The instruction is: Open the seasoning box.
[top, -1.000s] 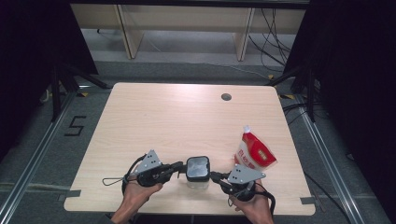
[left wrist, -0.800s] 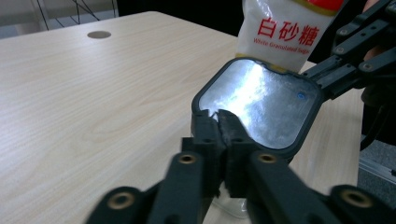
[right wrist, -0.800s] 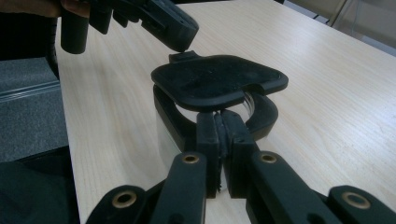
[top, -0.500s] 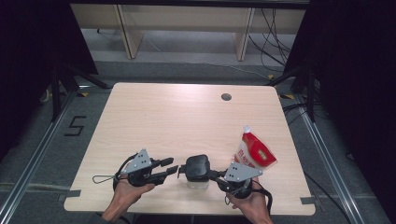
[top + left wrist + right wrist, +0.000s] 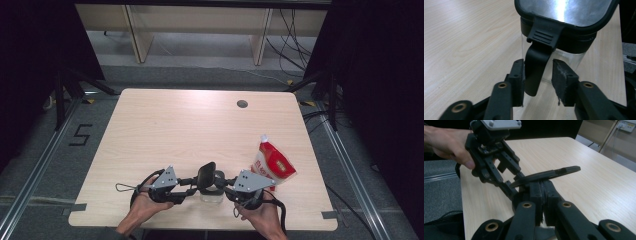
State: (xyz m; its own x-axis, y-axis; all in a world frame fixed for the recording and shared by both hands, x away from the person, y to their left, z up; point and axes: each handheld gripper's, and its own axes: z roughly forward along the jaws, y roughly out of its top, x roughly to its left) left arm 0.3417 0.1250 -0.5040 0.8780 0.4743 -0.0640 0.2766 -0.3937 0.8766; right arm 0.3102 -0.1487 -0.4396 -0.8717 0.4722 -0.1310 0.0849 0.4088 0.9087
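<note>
a clear jar with a black lid stands near the front edge of a pale wooden worktop, between two hands. the lid is tipped up. the left tongs come in from the left; in the left gripper view their jaws stand apart on either side of the lid's black latch tab, one pad touching it, the other clear, having just been closing a little. the right tongs are closed on the lid's far edge, seen in the right gripper view. a red and white pouch lies just right of the right hand.
</note>
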